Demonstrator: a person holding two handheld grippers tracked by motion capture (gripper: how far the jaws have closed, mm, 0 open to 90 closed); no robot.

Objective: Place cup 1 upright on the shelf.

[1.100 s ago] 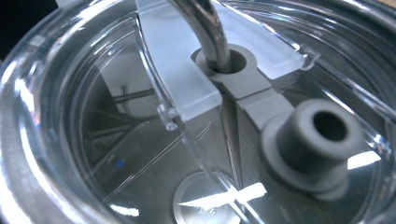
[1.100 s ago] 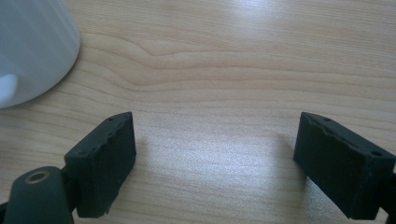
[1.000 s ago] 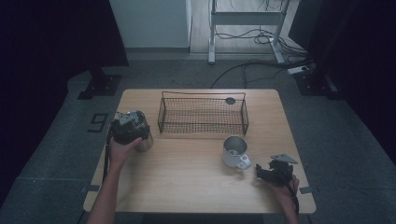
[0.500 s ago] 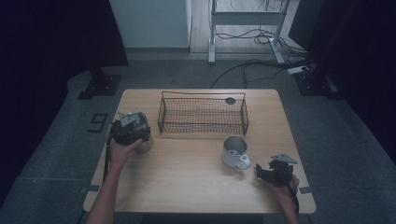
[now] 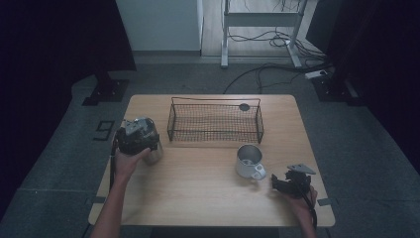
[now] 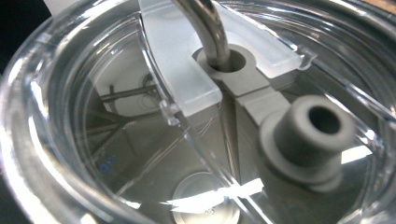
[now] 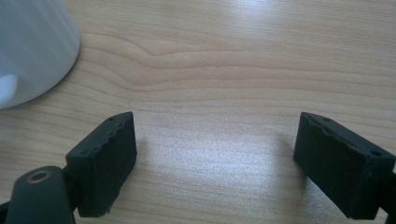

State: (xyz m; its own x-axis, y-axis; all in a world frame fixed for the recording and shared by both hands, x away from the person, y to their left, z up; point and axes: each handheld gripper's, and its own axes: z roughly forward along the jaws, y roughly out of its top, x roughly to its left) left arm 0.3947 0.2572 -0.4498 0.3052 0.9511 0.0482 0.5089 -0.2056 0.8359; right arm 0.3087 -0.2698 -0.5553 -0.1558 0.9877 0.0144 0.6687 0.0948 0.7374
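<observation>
The person's forearms are bare, with no sleeves showing. The left tongs [image 5: 136,135] have a bulky dark body with a paler grey top, and the right tongs [image 5: 277,182] are black, topped by a grey three-cornered plate, a thin black cable trailing back along the wrist. Seen close in the right gripper view, their two jaws are matte black blocks — squared, with small round holes on the upper faces — and a brass-ringed screw hole sits in the black housing at lower left.
</observation>
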